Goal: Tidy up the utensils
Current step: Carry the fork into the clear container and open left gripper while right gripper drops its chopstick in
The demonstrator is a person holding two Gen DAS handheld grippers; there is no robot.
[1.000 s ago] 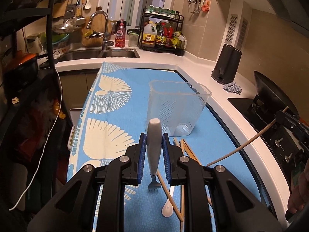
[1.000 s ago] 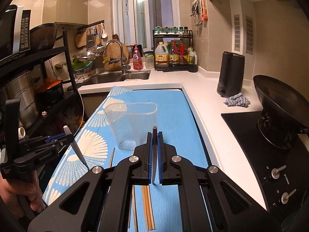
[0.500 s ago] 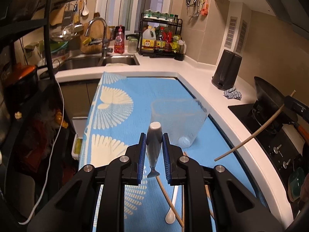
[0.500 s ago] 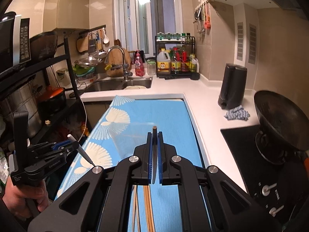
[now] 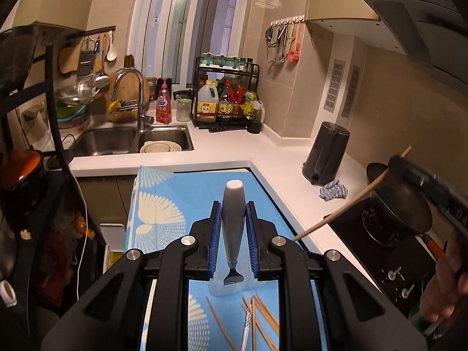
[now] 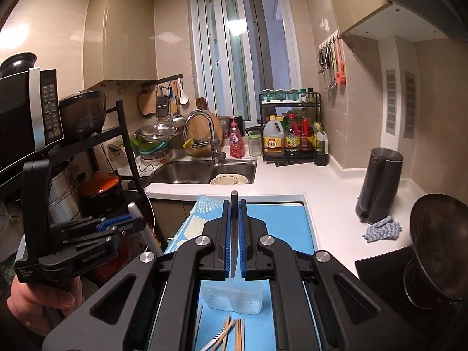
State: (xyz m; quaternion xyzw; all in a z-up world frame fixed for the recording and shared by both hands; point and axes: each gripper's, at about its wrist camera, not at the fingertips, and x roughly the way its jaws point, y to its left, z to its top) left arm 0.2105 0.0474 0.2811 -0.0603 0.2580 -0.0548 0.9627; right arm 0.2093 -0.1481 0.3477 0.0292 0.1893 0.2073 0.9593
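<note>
My left gripper (image 5: 233, 228) is shut on a fork with a grey handle (image 5: 233, 219), held upright high above the blue mat (image 5: 181, 196). My right gripper (image 6: 234, 228) is shut on a thin wooden chopstick (image 6: 234, 204); in the left wrist view the chopstick (image 5: 351, 204) slants out at the right. A clear plastic container (image 6: 234, 298) stands on the mat below both grippers, mostly hidden behind the jaws. Several chopsticks (image 5: 260, 318) and a metal utensil (image 5: 246, 327) lie on the mat in front of it. The left gripper also shows in the right wrist view (image 6: 128, 225).
A sink (image 5: 131, 140) with a bowl lies beyond the mat. A bottle rack (image 5: 225, 99), a dark kettle (image 5: 326, 155), a rag (image 5: 333, 190) and a wok (image 5: 400, 201) on the stove stand to the right. A shelf with pots (image 6: 99, 187) is left.
Both grippers have risen well above the mat with their utensils still held; the container has dropped from the middle of each view to beneath the jaws.
</note>
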